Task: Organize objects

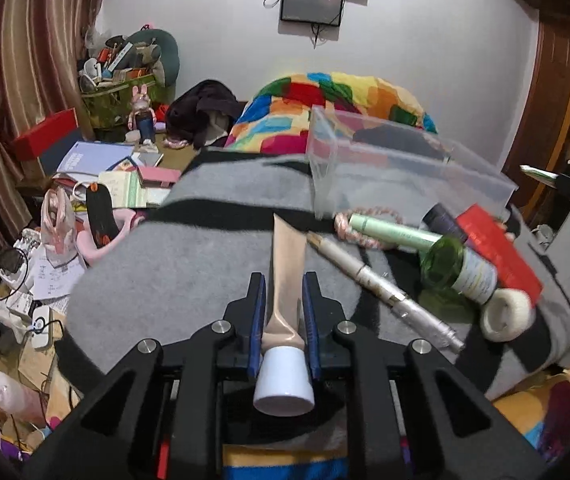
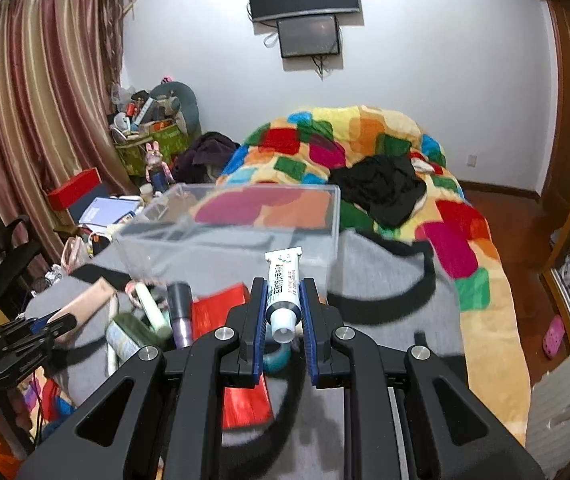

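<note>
Carrying a tube in each claw, you are at the transfer stage, judging by the clear bin [image 2: 241,216] ahead on the grey blanket [image 1: 189,264]. Left claw [image 1: 283,300] is closed on the beige tube [image 1: 287,264], pads near the neck, white cap toward the camera, crimped end pointing at the bin. Right claw [image 2: 283,304] is closed on the white tube [image 2: 283,286], cap toward the camera, printed end just short of the bin's near wall. Bring each tube over the rim before releasing; a release short of the wall would likely drop it back on the blanket. Take one claw at a time to avoid a clash over the bin. Unsorted items remain beside the bin: pen [image 1: 381,280], green bottle [image 1: 457,264], red box [image 1: 497,248], tape roll [image 1: 505,314].
</note>
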